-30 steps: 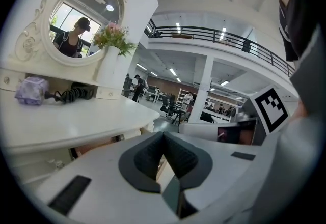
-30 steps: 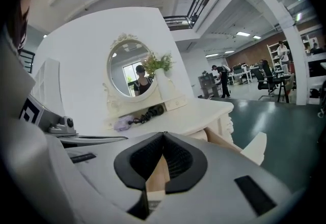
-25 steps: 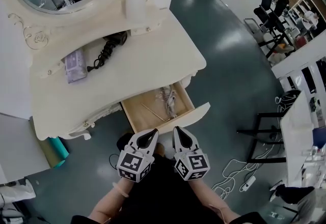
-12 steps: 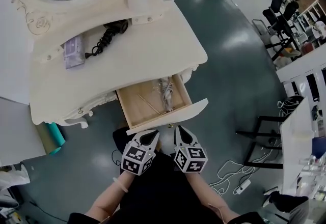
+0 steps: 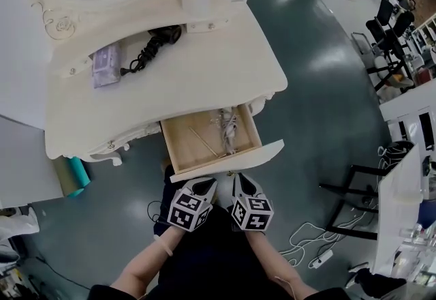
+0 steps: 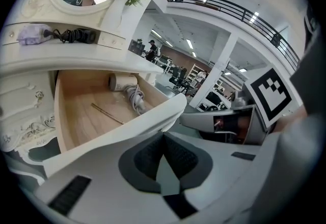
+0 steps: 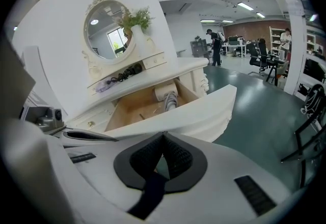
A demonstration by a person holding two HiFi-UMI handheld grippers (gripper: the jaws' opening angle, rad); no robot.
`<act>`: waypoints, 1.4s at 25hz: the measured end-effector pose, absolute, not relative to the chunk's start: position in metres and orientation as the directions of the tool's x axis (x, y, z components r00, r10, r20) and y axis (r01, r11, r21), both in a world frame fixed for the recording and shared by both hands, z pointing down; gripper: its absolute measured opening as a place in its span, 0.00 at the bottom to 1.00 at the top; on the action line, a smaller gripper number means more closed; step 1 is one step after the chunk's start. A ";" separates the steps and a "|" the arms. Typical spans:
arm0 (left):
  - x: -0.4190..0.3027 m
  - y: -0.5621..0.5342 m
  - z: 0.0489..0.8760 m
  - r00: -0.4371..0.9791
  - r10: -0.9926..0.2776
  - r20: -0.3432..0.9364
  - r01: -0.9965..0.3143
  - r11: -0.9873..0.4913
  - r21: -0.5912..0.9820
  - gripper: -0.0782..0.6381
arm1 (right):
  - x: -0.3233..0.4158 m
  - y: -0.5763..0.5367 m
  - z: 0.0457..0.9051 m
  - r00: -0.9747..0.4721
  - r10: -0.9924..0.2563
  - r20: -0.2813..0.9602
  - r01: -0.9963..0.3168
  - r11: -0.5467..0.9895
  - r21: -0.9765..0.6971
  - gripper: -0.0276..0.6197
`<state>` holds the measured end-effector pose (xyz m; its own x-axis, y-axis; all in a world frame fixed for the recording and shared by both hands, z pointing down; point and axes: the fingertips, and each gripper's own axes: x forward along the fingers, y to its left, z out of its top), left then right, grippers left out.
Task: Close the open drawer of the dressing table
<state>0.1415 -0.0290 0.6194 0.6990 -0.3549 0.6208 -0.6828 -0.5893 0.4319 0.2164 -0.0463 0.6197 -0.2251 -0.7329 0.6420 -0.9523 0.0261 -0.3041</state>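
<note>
Dressing table [image 5: 204,73] drawer [image 5: 228,161] open; left tongs [image 5: 204,185], right tongs [image 5: 242,179] pressed together (empty), beside its front.

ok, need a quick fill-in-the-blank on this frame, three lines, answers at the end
1. The drawer of the dressing table stands ___.
2. The jaws of the left gripper and the right gripper are both ___, with nothing between them.
3. The pack lying beside the black corded tool on the tabletop is ___ in colour.

Missing words: open; shut; purple.
</note>
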 end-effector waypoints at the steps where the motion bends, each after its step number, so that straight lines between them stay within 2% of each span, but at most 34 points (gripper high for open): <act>1: 0.142 -0.030 0.620 0.697 -0.358 0.621 -0.685 -0.590 0.428 0.13 | 0.216 -0.047 0.621 -0.227 -0.730 0.644 -0.952 0.027 -0.305 0.08; 35: 0.133 -0.062 0.630 0.664 -0.380 0.644 -0.712 -0.585 0.389 0.13 | 0.208 -0.081 0.629 -0.228 -0.720 0.656 -0.955 0.032 -0.296 0.08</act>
<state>0.1325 -0.0618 0.6302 0.6640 -0.3798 0.6441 -0.7117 -0.5851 0.3888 0.2077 -0.0814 0.6295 -0.2275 -0.7196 0.6561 -0.9547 0.0321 -0.2959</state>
